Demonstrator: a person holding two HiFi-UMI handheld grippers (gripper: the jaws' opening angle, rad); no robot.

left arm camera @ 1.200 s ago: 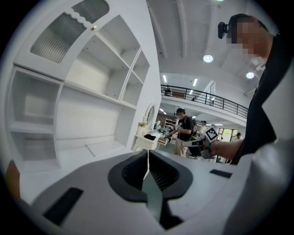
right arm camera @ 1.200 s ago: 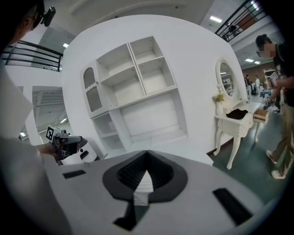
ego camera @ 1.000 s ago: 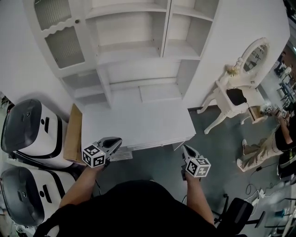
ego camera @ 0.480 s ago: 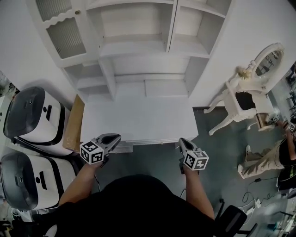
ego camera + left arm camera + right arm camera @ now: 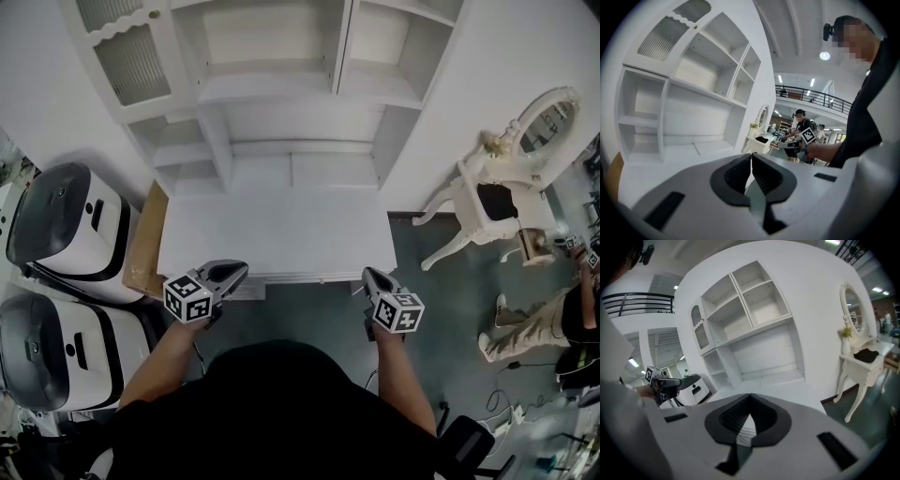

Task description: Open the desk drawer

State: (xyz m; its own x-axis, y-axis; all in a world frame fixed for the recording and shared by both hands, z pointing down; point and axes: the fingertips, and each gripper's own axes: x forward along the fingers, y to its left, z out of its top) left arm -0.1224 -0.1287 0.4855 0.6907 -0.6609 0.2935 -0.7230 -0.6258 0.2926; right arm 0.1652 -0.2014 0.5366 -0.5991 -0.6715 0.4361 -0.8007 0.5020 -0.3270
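Desk drawer [image 5: 281, 277] sits shut under the tabletop [image 5: 272, 234] front edge, centre frame. My left tool [image 5: 236, 272] and right tool [image 5: 368, 276] hover just beside it, both pressed together, empty. If I don't spread them first, they'd probably just skid off the front.

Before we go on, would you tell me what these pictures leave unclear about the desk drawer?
Drawer front and handle: head view, hidden under the desk top, which is seen from above.
Same parts: gripper views, covered by the bodies of the left gripper and the right gripper.
Cabinet door contents: head view, blurred by ribbed glass.
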